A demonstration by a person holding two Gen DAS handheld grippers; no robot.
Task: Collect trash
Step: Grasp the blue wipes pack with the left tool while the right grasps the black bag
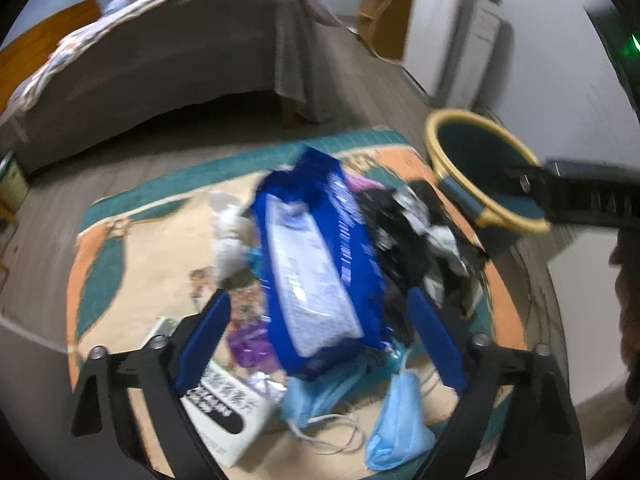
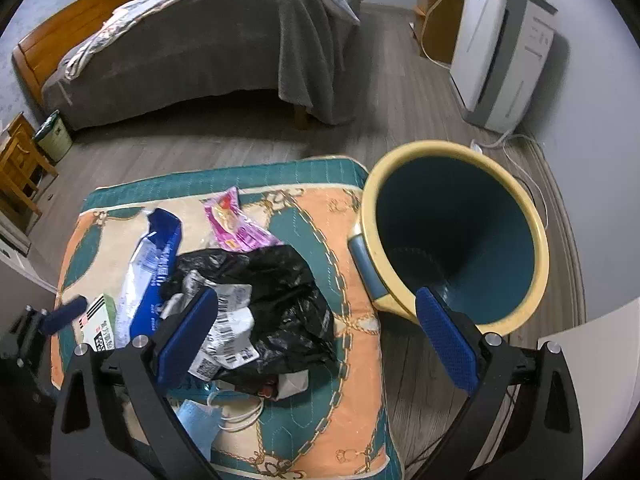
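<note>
On the patterned mat point(image 2: 352, 248), the left tongs point(image 1: 320, 324) stand wide astride the blue-and-white package point(image 1: 320, 264), pads not visibly pressing it though blur makes contact hard to judge, probably lining up a first grab. To its right lie blue face masks point(image 1: 396, 416), the black plastic bag point(image 2: 280, 300) and a pink wrapper point(image 2: 236, 224). The right tongs point(image 2: 320, 328) gape empty between bag and the yellow-rimmed bin point(image 2: 536, 224), which stands beside the mat, handy for drops.

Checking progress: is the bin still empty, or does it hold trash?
Empty: the bin shows bare teal walls and floor; trash remains on the mat.
</note>
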